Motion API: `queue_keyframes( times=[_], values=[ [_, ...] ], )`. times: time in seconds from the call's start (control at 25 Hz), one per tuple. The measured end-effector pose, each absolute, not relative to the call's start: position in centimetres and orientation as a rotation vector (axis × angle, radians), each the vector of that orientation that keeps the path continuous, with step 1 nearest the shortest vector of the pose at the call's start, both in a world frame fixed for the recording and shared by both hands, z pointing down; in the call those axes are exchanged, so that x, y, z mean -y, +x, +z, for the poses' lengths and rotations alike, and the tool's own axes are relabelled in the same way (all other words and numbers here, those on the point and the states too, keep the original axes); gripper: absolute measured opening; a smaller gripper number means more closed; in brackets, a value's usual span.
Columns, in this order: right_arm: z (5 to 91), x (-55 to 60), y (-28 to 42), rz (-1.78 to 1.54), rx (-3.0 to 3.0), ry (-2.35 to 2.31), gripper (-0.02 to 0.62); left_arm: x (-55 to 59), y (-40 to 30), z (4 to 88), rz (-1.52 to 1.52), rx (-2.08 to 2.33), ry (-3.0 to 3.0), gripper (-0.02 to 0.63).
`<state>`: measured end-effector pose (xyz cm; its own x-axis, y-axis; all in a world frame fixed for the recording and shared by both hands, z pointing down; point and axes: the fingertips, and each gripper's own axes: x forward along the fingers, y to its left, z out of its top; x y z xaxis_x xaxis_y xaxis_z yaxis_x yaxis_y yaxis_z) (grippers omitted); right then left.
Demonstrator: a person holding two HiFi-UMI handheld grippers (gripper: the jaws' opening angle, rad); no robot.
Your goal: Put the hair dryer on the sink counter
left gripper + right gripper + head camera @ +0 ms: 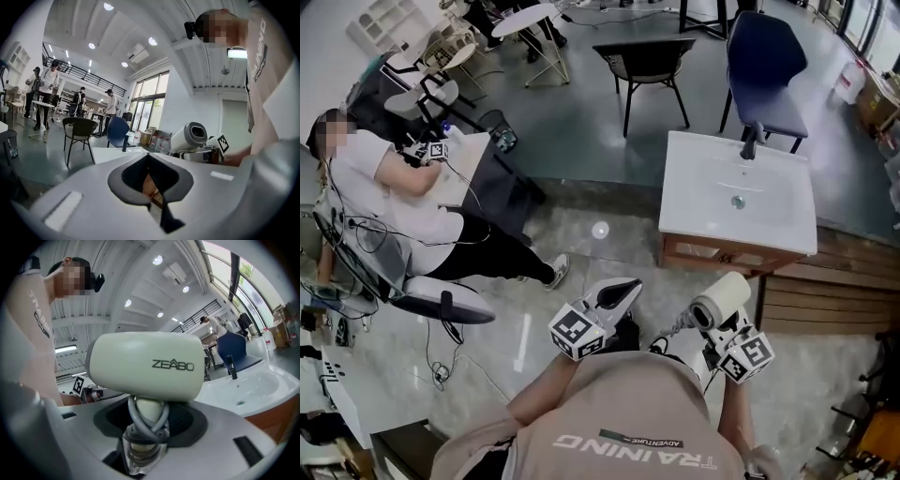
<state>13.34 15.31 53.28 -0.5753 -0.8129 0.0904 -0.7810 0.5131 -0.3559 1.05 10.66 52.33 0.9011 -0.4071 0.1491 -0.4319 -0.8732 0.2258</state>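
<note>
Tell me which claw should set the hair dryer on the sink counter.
Right. The right claw grips the hair dryer by its handle and is nearer the sink counter; the left claw is shut, empty.

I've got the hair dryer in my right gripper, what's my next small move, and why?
Probably carry the right gripper forward toward the sink counter. Its jaws are shut on the handle of the hair dryer, and the counter lies ahead, apart from it, with a bare flat rim beside the basin.

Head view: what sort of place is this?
Probably an open-plan workspace or lab, not a bathroom: a freestanding sink counter sits on open floor beside chairs, and a seated person works at a desk.
</note>
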Motion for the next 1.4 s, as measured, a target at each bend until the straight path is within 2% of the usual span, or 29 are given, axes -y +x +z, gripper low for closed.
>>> queue_keyframes(
  times=[0.28,0.8,1.16,1.4],
  values=[
    [53.5,-9.4,13.2,-0.56,-2.653,-1.461,0.215,-3.9,0.0,53.9,0.139,0.632,2.785,0.005],
    [52.0,2.0,13.6,-0.521,-2.591,-1.681,0.215,11.4,1.4,50.8,0.0,0.542,2.847,0.005],
    [52.9,5.8,12.6,-0.567,-2.641,-1.656,0.215,15.2,0.7,51.7,-0.068,0.578,2.784,0.005],
    [54.8,9.1,14.1,-0.599,-2.694,-1.565,0.215,17.2,1.2,53.5,0.004,0.646,2.778,0.005]
  ],
)
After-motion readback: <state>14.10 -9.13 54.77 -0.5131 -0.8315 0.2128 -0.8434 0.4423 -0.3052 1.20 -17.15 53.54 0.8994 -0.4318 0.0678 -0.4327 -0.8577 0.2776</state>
